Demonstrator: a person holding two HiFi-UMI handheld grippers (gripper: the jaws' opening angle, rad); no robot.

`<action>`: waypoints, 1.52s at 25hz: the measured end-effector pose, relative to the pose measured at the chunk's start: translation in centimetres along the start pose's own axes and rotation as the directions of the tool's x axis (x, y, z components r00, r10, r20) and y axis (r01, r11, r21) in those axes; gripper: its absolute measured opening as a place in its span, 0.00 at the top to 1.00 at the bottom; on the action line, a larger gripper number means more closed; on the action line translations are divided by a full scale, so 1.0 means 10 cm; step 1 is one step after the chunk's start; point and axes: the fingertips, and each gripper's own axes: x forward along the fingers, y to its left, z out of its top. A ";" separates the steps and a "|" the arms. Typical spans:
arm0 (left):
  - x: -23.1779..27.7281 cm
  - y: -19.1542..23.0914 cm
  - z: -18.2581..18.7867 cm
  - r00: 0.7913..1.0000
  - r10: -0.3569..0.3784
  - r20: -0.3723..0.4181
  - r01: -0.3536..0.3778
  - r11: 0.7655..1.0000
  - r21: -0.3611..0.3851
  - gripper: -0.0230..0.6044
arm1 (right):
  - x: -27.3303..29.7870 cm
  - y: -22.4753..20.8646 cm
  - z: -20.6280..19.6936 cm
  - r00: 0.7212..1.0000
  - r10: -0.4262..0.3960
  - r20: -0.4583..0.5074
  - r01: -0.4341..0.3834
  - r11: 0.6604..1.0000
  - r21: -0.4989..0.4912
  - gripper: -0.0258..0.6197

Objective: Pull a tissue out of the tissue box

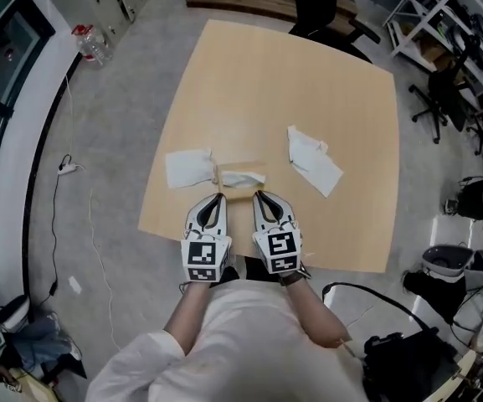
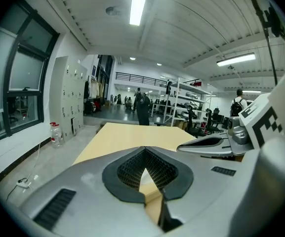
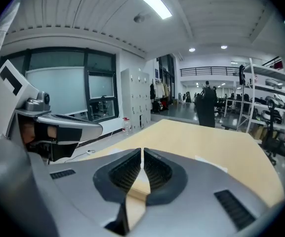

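Both tongs sit at the near side of the tissue box point(image 1: 239, 191), which stands on the counter point(image 1: 291, 82) with a white tissue point(image 1: 243, 177) poking from its top. The left tongs point(image 1: 218, 196) are clenched tip to tip with nothing between them. The right tongs point(image 1: 258, 193) are clenched too, only a thin slit showing, also empty. One loose tissue point(image 1: 188, 167) lies just left of the box; another loose tissue point(image 1: 313, 161) lies to its right, further off.

Bright room, long ceiling lights point(image 2: 140, 4) glowing white, worktop point(image 1: 308, 99) evenly lit, gripper views bent round with dark corners, near parts blurry.
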 end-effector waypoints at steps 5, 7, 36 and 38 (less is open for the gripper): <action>0.17 0.02 -0.16 0.999 0.004 -0.047 -0.005 1.000 -0.024 0.96 | 0.21 -0.16 -0.19 0.998 -0.019 -0.060 0.019 1.000 0.002 0.96; 0.24 0.02 -0.21 0.998 0.003 -0.059 -0.005 1.000 -0.030 0.96 | 0.29 -0.24 -0.25 0.996 -0.038 -0.078 0.038 0.999 0.005 0.94; 0.26 -0.08 -0.35 0.994 -0.001 -0.108 -0.002 0.999 -0.034 0.96 | 0.50 -0.41 -0.46 0.986 -0.077 -0.146 0.075 0.997 -0.020 0.95; 0.19 -0.08 -0.28 0.996 -0.008 -0.088 0.006 1.000 -0.023 0.96 | 0.42 -0.38 -0.37 0.989 -0.087 -0.118 0.086 0.996 -0.015 0.95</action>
